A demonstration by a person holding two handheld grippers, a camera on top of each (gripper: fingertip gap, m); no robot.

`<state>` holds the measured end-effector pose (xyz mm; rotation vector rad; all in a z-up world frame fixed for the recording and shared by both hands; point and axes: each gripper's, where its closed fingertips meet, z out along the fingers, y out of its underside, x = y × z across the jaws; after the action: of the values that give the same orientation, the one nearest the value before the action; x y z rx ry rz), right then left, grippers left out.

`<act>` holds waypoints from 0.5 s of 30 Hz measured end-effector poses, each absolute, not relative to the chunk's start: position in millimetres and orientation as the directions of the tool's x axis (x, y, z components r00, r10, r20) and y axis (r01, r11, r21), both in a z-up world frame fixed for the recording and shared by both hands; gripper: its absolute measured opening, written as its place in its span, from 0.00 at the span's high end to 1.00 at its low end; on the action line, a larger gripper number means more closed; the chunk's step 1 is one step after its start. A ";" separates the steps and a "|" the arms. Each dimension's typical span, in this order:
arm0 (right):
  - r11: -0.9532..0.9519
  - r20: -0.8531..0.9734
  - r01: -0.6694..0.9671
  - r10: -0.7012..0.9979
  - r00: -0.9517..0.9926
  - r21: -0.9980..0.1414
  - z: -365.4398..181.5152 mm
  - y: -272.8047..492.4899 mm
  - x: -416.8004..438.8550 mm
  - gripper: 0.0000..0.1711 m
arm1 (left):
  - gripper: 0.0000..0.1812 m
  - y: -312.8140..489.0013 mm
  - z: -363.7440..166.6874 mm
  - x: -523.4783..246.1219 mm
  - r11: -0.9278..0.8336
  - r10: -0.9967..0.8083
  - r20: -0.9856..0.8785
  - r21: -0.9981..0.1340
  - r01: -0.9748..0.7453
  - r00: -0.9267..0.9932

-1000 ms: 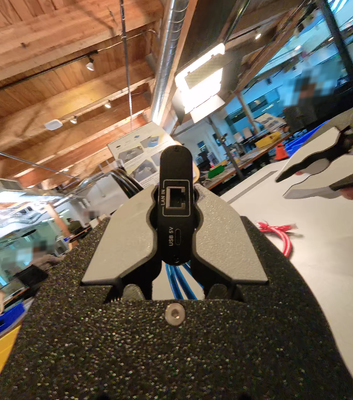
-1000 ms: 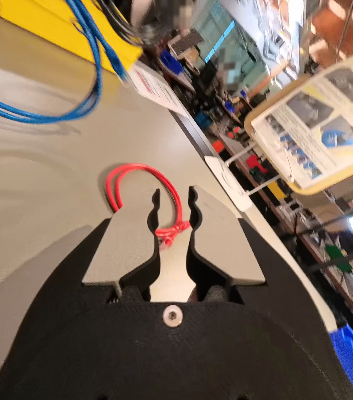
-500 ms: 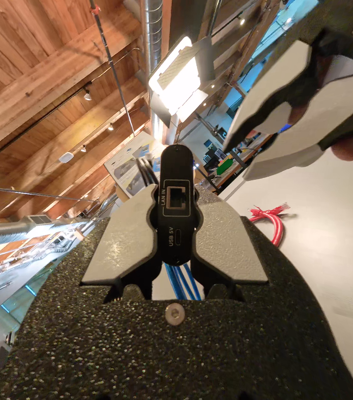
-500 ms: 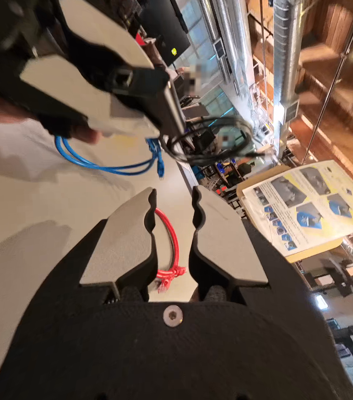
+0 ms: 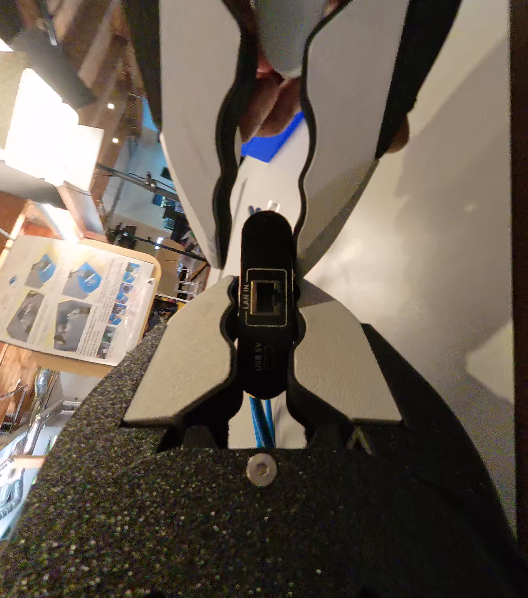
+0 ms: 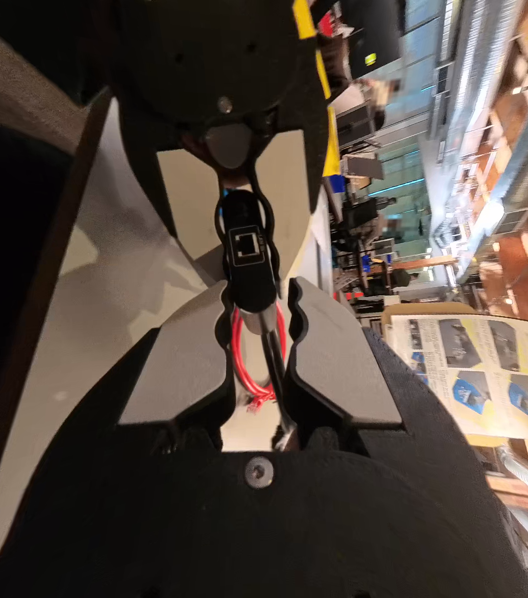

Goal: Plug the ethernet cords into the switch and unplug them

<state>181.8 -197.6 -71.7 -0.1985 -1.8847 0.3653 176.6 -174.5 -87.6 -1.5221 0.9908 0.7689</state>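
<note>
Pale grey tabletop (image 5: 418,259) below: the right gripper (image 6: 258,284) has swung in nose to nose with the left gripper (image 5: 264,293), jaws parted and empty, straddling the small black oblong switch (image 5: 267,304) clamped there. Coiled red ethernet cord (image 6: 240,356) lies unplugged; likely a handover.

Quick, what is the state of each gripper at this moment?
Left gripper: closed on the black switch.
Right gripper: open, holding nothing; its fingers sit either side of the switch's end.
</note>
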 end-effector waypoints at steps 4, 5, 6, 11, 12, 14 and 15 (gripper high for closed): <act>0.942 0.861 0.005 0.309 -0.403 -0.336 -88.0 -198.5 179.5 0.85 | 0.84 -175.4 -97.9 172.6 -0.074 -0.226 -0.877 -0.419 -0.905 0.424; 0.937 0.858 0.014 0.325 -0.398 -0.348 -87.2 -197.8 177.4 0.85 | 0.84 -175.2 -96.1 169.6 -0.083 -0.213 -0.872 -0.434 -0.897 0.441; 0.932 0.860 0.013 0.340 -0.381 -0.363 -84.4 -197.2 175.1 0.85 | 0.82 -175.3 -92.2 166.0 -0.092 -0.189 -0.864 -0.457 -0.885 0.466; 0.856 0.826 -0.016 0.493 -0.273 -0.517 -58.9 -188.6 167.7 0.85 | 0.74 -182.9 -57.2 154.2 -0.010 -0.050 -0.741 -0.670 -0.742 0.669; 0.837 0.813 -0.015 0.527 -0.246 -0.547 -53.7 -183.3 166.5 0.85 | 0.75 -186.0 -48.3 154.7 0.042 -0.032 -0.695 -0.719 -0.694 0.718; 0.795 0.777 0.001 0.594 -0.207 -0.607 -47.7 -170.8 164.3 0.85 | 0.76 -194.5 -27.3 156.3 0.179 -0.014 -0.571 -0.809 -0.559 0.821; 0.770 0.754 0.010 0.628 -0.192 -0.638 -46.4 -164.3 163.2 0.85 | 0.76 -199.4 -17.2 156.7 0.248 -0.026 -0.491 -0.847 -0.470 0.871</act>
<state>163.2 -164.3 -46.4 -0.5094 -1.6883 0.6012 156.7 -199.4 -17.2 -1.2958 0.4527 0.3168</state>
